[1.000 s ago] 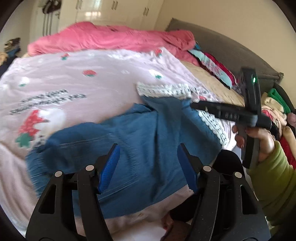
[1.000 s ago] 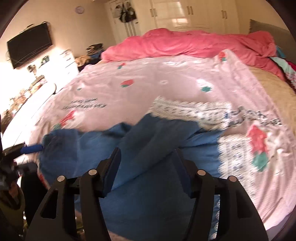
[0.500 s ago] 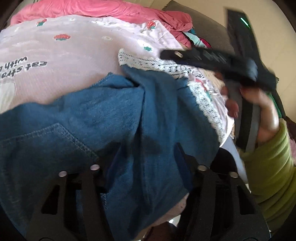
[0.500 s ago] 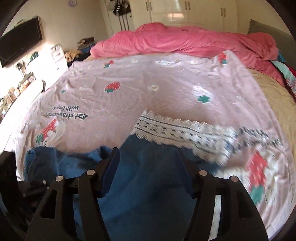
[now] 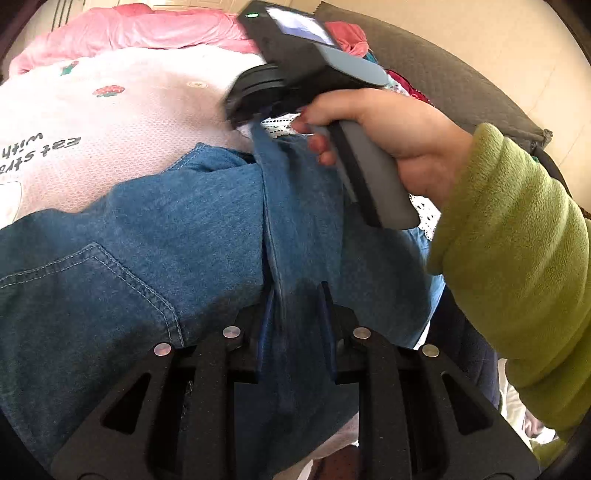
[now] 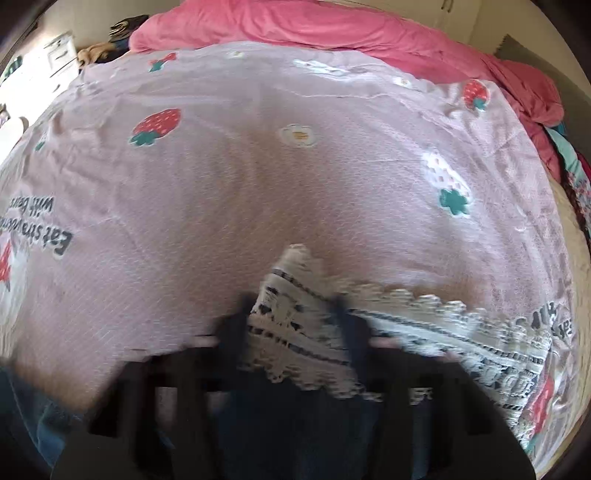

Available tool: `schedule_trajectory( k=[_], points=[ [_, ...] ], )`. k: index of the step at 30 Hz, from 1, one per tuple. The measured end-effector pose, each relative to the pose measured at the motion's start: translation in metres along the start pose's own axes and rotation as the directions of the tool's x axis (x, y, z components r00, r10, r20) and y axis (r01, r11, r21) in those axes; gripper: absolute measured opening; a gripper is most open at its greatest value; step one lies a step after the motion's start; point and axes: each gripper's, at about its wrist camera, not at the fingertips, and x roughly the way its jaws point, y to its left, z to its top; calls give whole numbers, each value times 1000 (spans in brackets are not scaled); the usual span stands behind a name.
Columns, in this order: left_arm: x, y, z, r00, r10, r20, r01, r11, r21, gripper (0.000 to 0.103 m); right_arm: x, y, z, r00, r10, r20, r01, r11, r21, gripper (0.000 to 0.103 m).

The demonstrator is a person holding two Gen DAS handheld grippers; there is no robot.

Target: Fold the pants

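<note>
The blue denim pants (image 5: 166, 229) lie crumpled on a pink strawberry-print bedspread (image 5: 110, 122). My left gripper (image 5: 295, 317) is low on the near part of the pants. Its jaws are closing, and the blue pads (image 5: 266, 325) pinch a raised denim fold. That fold runs as a ridge up to my right gripper (image 5: 236, 118), held by a hand (image 5: 388, 129) in a green sleeve, at the pants' far edge. The right wrist view is blurred. It shows the right gripper (image 6: 293, 317) down at the white lace trim (image 6: 443, 325), with dark denim (image 6: 310, 435) under it, shut on the cloth there.
A rumpled pink duvet (image 6: 332, 26) lies across the far side of the bed. A grey headboard (image 5: 443, 74) and a pile of coloured clothes (image 6: 576, 192) are at the right. The bedspread (image 6: 295, 184) stretches flat beyond the pants.
The left gripper came down onto the pants and its jaws narrowed around a denim fold. The right gripper swung in to the pants' far edge by the lace and its jaws drew together.
</note>
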Motion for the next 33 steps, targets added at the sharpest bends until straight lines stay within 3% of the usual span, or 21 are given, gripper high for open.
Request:
schedule_trajectory(
  k=[4, 7, 9, 11, 13, 15, 18, 22, 27, 28, 30, 33],
  points=[
    [-5, 3, 0, 1000, 7, 13, -7, 1000, 0, 17, -30, -42, -13, 991, 113, 78, -122, 985, 122, 8],
    [-7, 2, -1, 1000, 3, 26, -3, 1000, 4, 28, -63, -79, -35, 974, 171, 150, -201, 956, 214, 8],
    [-7, -3, -1, 999, 5, 32, -6, 1000, 25, 35, -84, -101, -54, 963, 188, 191, -234, 937, 259, 8],
    [-5, -6, 0, 999, 22, 39, -24, 999, 47, 36, -98, -120, -70, 958, 195, 211, -253, 920, 298, 8],
    [-4, -10, -1, 998, 38, 42, -41, 997, 69, 31, -110, -136, -90, 950, 215, 226, -282, 900, 331, 8],
    [-6, -12, -2, 999, 18, 39, -21, 997, 75, 1, -118, -146, -110, 948, 216, 233, -291, 885, 363, 8],
    [-13, -15, -4, 999, 22, 48, -27, 994, 108, 1, -131, -160, -142, 940, 226, 257, -320, 847, 425, 8],
    [-17, -15, -7, 994, 90, 63, -100, 979, 179, 1, -151, -167, -193, 922, 250, 294, -372, 782, 501, 8],
    [-13, -17, -8, 996, 78, 47, -87, 971, 224, 1, -149, -168, -236, 920, 279, 274, -386, 758, 526, 11],
    [-13, -19, -9, 996, 75, 50, -84, 968, 235, 1, -147, -171, -244, 915, 292, 279, -401, 742, 538, 13],
    [-15, -23, -11, 996, 64, 55, -76, 964, 256, 1, -144, -177, -254, 907, 303, 291, -419, 709, 567, 40],
    [-14, -26, -12, 997, 60, 57, -73, 961, 268, 0, -145, -187, -263, 901, 297, 315, -432, 673, 600, 41]
  ],
)
